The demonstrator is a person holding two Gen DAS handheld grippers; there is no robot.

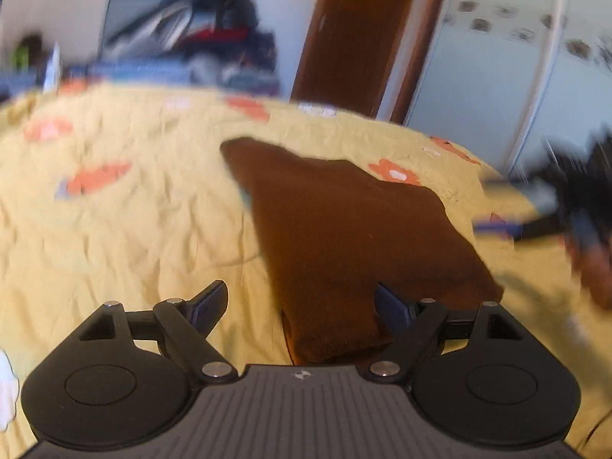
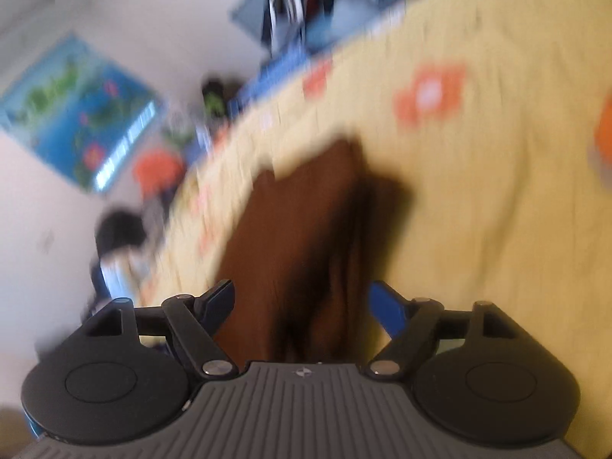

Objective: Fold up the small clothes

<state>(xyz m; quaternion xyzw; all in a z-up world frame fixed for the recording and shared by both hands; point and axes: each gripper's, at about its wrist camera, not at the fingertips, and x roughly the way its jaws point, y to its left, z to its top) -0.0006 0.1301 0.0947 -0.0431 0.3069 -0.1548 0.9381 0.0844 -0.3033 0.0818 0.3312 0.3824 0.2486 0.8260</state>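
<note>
Brown garment (image 1: pixel 344 229), soft knit, folded into a rough wedge, lies on your bed's wrinkled yellow floral sheet (image 1: pixel 134 210). Your left gripper (image 1: pixel 302 304) and right gripper (image 2: pixel 302 302) both have fingers spread wide, holding nothing. Clutter (image 1: pixel 199 38) is piled beyond the bed.

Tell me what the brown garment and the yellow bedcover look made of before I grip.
The brown garment looks like a soft, matte knit or fleece: no sheen, thick rounded folded edge near the left gripper. The yellow bedcover looks like thin woven cotton, matte, full of fine creases, with printed orange flowers. The right wrist view is too blurred to confirm either.
</note>
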